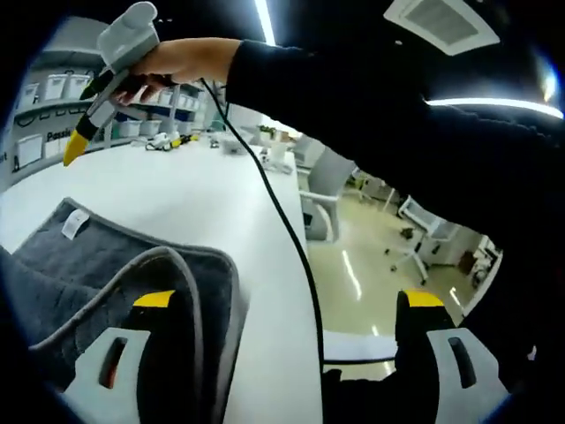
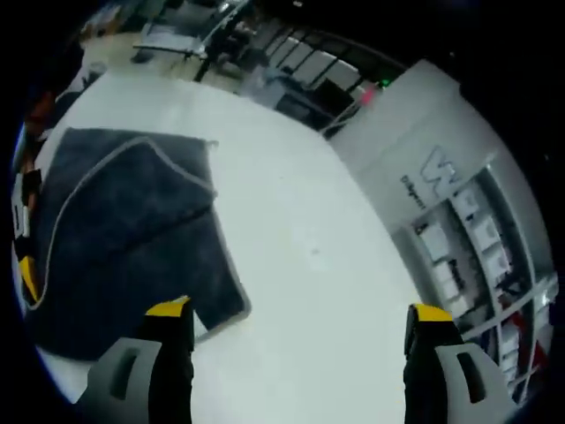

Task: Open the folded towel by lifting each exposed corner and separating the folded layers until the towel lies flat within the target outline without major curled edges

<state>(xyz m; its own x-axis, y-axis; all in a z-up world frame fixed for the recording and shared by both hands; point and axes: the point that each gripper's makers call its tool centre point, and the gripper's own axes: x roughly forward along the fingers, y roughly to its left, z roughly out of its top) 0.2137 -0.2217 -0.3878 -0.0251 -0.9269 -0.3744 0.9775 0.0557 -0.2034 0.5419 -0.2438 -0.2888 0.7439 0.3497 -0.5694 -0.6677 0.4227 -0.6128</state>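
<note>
Left gripper [image 1: 282, 305] hangs wide open and empty, one jaw over the grey towel [image 1: 106, 265], the other past the edge of the white table [image 1: 194, 190]. Right gripper [image 2: 300, 322] is spread open above the towel [image 2: 124, 221]. Best to pinch only the top layer's pale-trimmed corner and peel outward. No target outline can be made out; the towel's near edge is cut off.

Black sleeve [image 1: 353, 97]; grey grippers with yellow-tipped jaws.

Dark grey towel [image 2: 132, 221], white table [image 2: 327, 265]
</note>
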